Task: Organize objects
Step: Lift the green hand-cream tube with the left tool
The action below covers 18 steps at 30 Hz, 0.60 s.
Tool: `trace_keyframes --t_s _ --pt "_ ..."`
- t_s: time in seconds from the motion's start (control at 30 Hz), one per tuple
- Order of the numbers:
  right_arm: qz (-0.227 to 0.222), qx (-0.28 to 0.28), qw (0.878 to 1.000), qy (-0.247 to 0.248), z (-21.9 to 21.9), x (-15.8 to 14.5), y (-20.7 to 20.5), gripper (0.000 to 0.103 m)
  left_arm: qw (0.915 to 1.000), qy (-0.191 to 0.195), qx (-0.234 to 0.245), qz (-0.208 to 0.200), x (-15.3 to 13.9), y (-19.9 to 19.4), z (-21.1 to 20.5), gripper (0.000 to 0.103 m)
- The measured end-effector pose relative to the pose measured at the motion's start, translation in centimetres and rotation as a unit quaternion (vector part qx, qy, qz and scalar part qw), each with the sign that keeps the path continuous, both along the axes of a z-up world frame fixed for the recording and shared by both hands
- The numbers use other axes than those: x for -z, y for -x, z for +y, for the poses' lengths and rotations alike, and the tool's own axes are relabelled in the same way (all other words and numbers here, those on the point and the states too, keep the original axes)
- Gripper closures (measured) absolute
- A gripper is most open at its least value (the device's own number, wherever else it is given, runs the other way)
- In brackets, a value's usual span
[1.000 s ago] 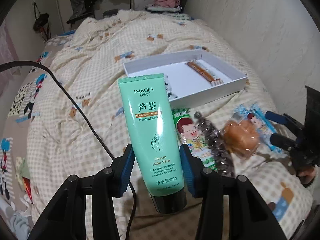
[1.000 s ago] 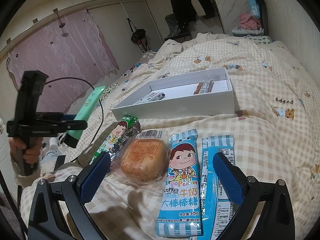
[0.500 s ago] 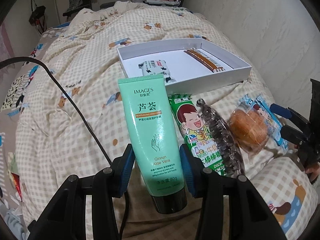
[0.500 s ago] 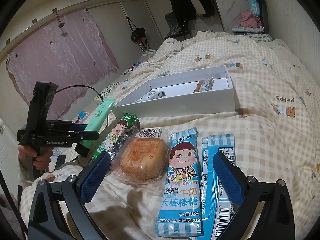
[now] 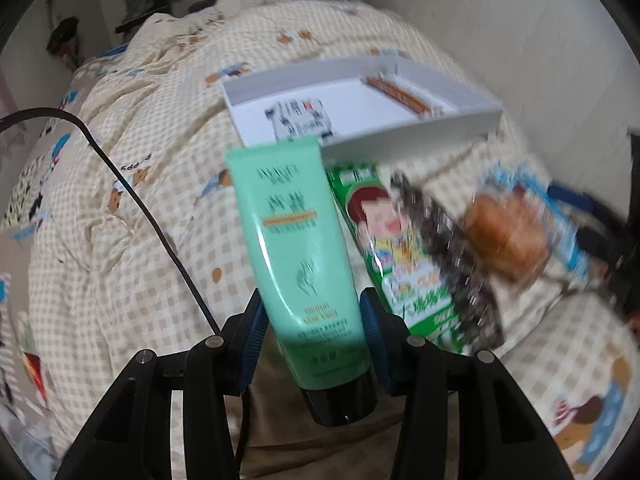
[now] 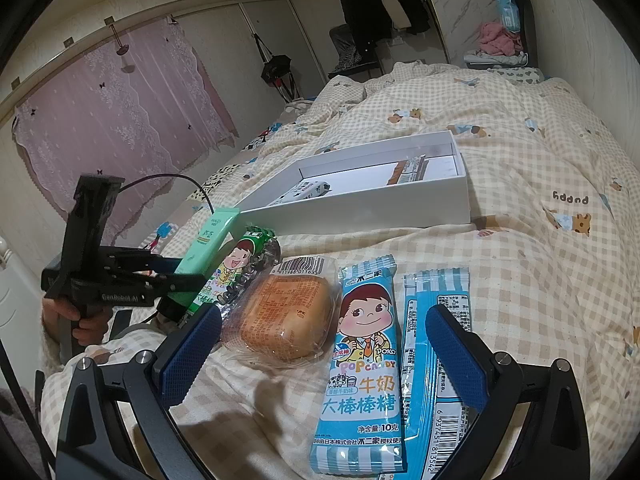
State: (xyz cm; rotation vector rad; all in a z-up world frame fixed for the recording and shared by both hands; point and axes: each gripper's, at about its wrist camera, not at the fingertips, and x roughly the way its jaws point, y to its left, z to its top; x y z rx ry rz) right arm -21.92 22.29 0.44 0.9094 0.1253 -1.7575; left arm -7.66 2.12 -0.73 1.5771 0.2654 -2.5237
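My left gripper (image 5: 312, 340) is shut on a green hand-cream tube (image 5: 298, 248) with a black cap, held above the bed; the tube's flat end points at the white box (image 5: 420, 136). The tube also shows in the right wrist view (image 6: 204, 246). The box (image 6: 360, 208) holds a small printed packet (image 6: 308, 192) and brown sticks (image 6: 408, 170). My right gripper (image 6: 320, 356) is open and empty, low over a wrapped bun (image 6: 286, 316) and two blue candy packs (image 6: 362, 364). A green candy pack (image 5: 396, 248) and a dark hair claw (image 5: 448, 252) lie beside them.
The checked quilt (image 6: 540, 240) covers the whole bed. A black cable (image 5: 132, 200) trails across it at the left. A wall (image 5: 520, 40) runs along the bed's right side. Pink curtains (image 6: 120, 120) and hanging clothes (image 6: 372, 20) stand beyond the bed.
My left gripper has carried the tube forward and to the right, closer to the white box; its view is now blurred by motion. The right gripper has stayed still.
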Motion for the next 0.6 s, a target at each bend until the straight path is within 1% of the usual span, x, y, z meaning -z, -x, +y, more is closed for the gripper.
trace_keyframes --t_s 0.07,0.1,0.2,0.3,0.33,0.43,0.53,0.6 --pt "0.000 0.000 1.000 0.000 0.0 0.0 0.0 0.000 0.9998 0.017 0.004 -0.006 0.6 0.1 0.6 0.054" --pt "0.000 0.000 1.000 0.000 0.0 0.0 0.0 0.000 0.9998 0.019 0.002 -0.003 0.6 0.0 0.7 0.054" --pt "0.000 0.000 1.000 0.000 0.0 0.0 0.0 0.000 0.9996 0.016 0.004 0.022 0.1 -0.6 0.6 0.056" --pt "0.001 0.000 1.000 -0.001 0.0 0.0 0.0 0.000 0.9985 0.030 0.025 0.037 0.0 -1.1 1.3 0.056" --pt "0.001 0.000 1.000 -0.001 0.0 0.0 0.0 0.000 0.9984 0.032 0.025 0.039 0.1 -1.2 1.4 0.056" --pt "0.000 0.000 1.000 0.000 0.0 0.0 0.0 0.000 0.9980 0.027 0.021 0.054 0.3 -1.4 1.3 0.056" --pt "0.000 0.000 1.000 0.000 0.0 0.0 0.0 0.000 0.9982 0.020 0.020 0.052 0.4 -1.3 1.1 0.056" --pt "0.000 0.000 1.000 -0.001 0.0 0.0 0.0 0.000 0.9981 0.023 0.018 0.054 0.4 -1.4 1.2 0.056"
